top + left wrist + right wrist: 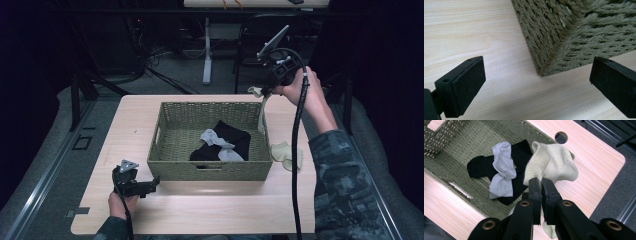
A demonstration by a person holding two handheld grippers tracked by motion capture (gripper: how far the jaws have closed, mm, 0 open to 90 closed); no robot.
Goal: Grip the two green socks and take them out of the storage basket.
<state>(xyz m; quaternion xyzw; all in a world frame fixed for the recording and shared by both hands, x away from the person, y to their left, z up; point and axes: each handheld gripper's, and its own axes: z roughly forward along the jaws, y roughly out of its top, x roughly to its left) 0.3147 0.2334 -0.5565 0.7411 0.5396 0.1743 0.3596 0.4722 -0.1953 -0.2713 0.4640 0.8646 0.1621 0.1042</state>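
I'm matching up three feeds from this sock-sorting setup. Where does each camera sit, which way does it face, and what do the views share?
High view: above the person's side, looking forward and down on the table; both forearms, left gripper and right gripper show.
Left gripper view: rides the left gripper low over the table, facing the basket corner between its open jaws.
Right gripper view: looks down from above the basket along jaws shut on the cream sock.
Shared: high and right gripper views both show the grey sock on the black sock.
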